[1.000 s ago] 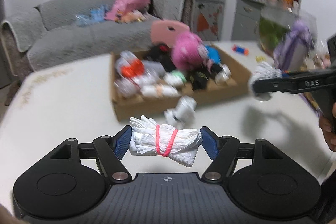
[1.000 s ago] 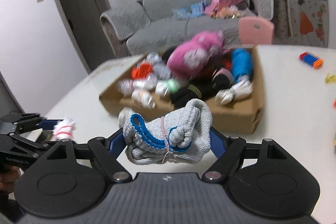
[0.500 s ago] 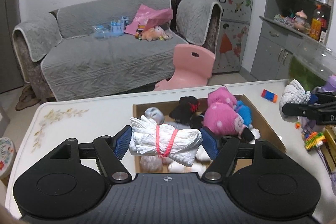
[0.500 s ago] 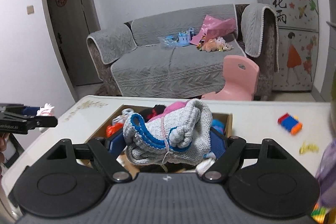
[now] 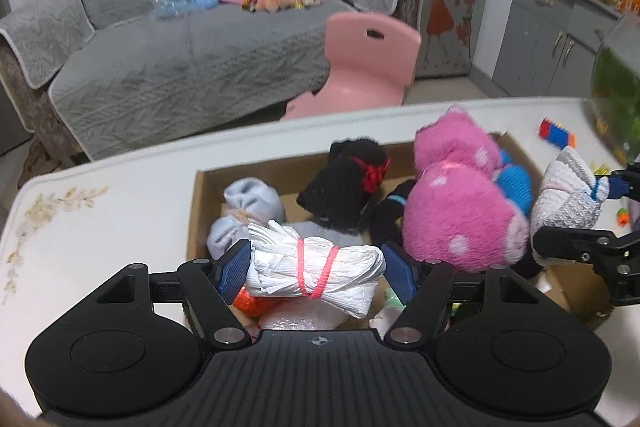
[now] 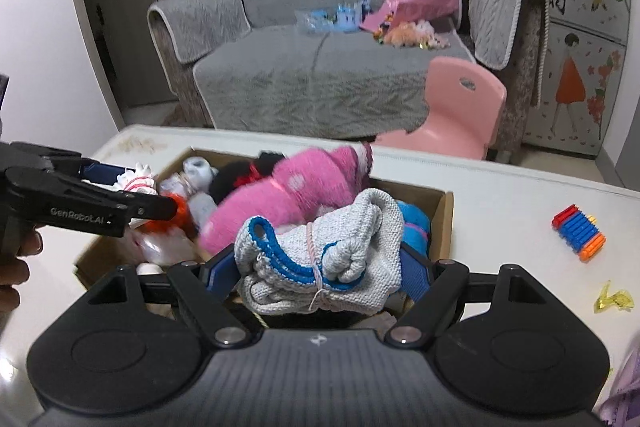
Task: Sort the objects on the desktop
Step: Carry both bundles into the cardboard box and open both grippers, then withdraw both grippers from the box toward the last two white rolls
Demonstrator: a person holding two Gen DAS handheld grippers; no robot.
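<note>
My left gripper [image 5: 314, 273] is shut on a white rolled bundle [image 5: 316, 273] tied with a pink band, hanging over the near left part of a cardboard box [image 5: 200, 195]. Grey-white rolled socks with blue trim [image 6: 320, 259] sit clamped in my right gripper [image 6: 320, 271], which hovers over the box's [image 6: 446, 223] near right part. Each gripper shows in the other view: the right gripper [image 5: 576, 211] with its socks [image 5: 566, 195] at the right edge, the left gripper [image 6: 132, 193] at the left. Inside the box lie a pink spotted plush sock [image 5: 456, 211], black socks [image 5: 352, 179] and pale grey socks [image 5: 250, 199].
The box stands on a white table [image 5: 100, 211]. On the table to the right lie a red-blue-orange block toy [image 6: 578, 233] and a yellow clear piece [image 6: 614, 301]. Beyond the table are a pink child's chair [image 5: 360, 67] and a grey sofa [image 5: 180, 47]. A hand [image 6: 16, 267] holds the left gripper.
Both grippers have moved forward from in front of the box to above it, each keeping its bundle. The views have tilted down onto the box.
</note>
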